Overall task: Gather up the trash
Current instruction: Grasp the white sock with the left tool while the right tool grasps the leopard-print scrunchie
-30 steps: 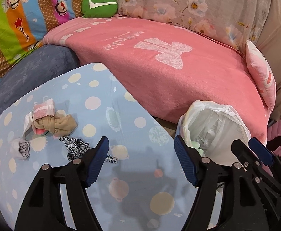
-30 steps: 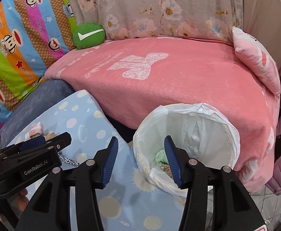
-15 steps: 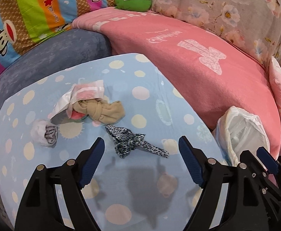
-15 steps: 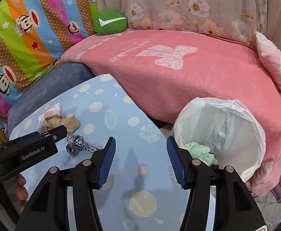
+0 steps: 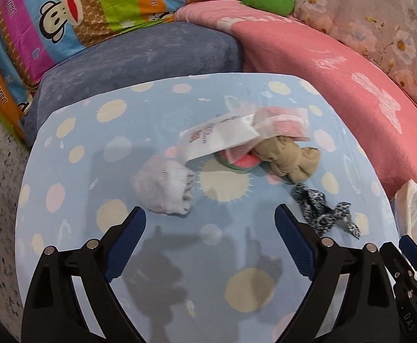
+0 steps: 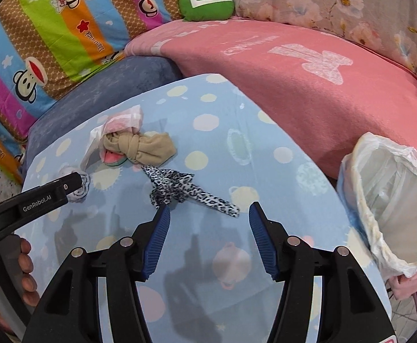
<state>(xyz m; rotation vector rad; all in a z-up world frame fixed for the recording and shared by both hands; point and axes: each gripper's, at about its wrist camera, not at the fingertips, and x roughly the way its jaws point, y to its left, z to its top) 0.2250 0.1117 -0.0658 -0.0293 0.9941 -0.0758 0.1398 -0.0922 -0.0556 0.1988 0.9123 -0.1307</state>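
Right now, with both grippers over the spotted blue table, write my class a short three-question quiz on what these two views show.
1. True or false: the left gripper is shut on the rolled white knitted sock.
2. Multiple choice: the leopard-print strip of fabric lies nearest to
A. the right gripper
B. the green cushion with a white tick
C. the bin lined with a white plastic bag
3. Fill in: the knotted tan stocking lies on the ____ table with pale dots.

Key:
1. False; its fingers are apart and hold nothing.
2. A.
3. Blue.
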